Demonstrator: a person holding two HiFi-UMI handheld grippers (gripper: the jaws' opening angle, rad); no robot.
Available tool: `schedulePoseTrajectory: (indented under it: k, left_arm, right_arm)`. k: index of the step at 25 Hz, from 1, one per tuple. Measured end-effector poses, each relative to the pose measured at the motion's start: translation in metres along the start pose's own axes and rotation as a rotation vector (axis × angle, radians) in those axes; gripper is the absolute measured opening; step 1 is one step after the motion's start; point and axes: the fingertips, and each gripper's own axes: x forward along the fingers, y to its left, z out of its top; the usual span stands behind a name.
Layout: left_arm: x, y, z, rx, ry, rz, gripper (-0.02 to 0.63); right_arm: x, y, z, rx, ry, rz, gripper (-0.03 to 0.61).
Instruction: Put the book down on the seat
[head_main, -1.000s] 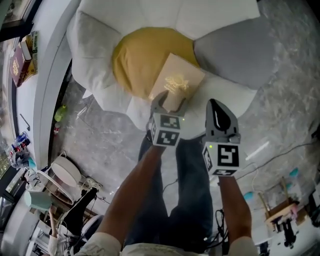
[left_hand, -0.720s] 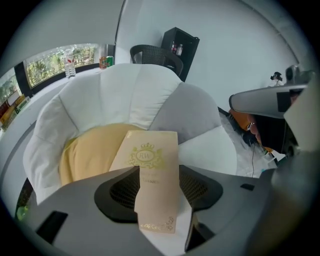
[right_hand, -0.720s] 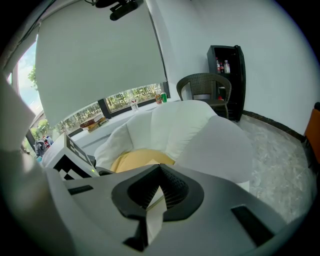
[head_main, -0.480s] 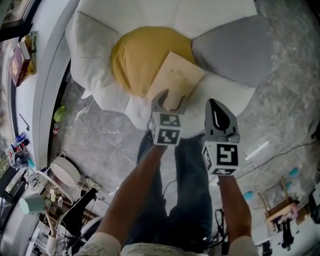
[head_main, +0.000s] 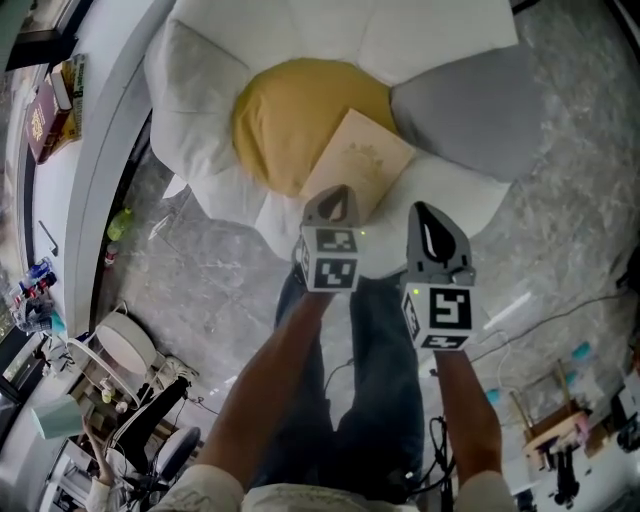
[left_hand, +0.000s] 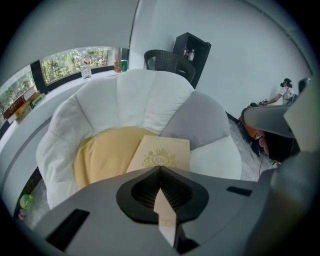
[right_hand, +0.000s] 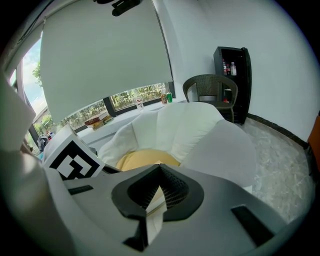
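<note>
My left gripper (head_main: 339, 192) has just been closing its jaws. They now meet tip to tip and grip nothing. It hangs over the near corner of the book (head_main: 361, 169), which lies free beyond the tips. My right gripper (head_main: 425, 210) hovers just beside it, jaws pressed together and empty.

The book is flat on the seat (head_main: 200, 90), cover up and turned askew to me. It is a slim, cream-coloured volume with a gold crowned crest in the middle of the cover. Its far side rests on the yellow cushion (head_main: 285, 115) at the seat's centre, its near side on a white petal. The grey petal (head_main: 470, 110) lies just to its right.
</note>
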Motion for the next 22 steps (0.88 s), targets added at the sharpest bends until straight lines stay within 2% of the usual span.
schedulePoseTrajectory:
  k: [10, 18, 22]
  left_arm:
    - [-0.048, 0.030, 0.016, -0.030, -0.051, 0.030, 0.008]
    - [-0.138, 0.060, 0.051, -0.050, -0.149, 0.065, 0.009]
    - [-0.199, 0.070, 0.082, -0.034, -0.234, 0.078, 0.009]
  right_arm:
    - [-0.006, 0.040, 0.038, -0.054, 0.002, 0.034, 0.005]
    - [-0.040, 0.079, 0.103, -0.100, -0.027, 0.051, 0.005]
    - [-0.069, 0.101, 0.145, -0.117, -0.068, 0.060, 0.005]
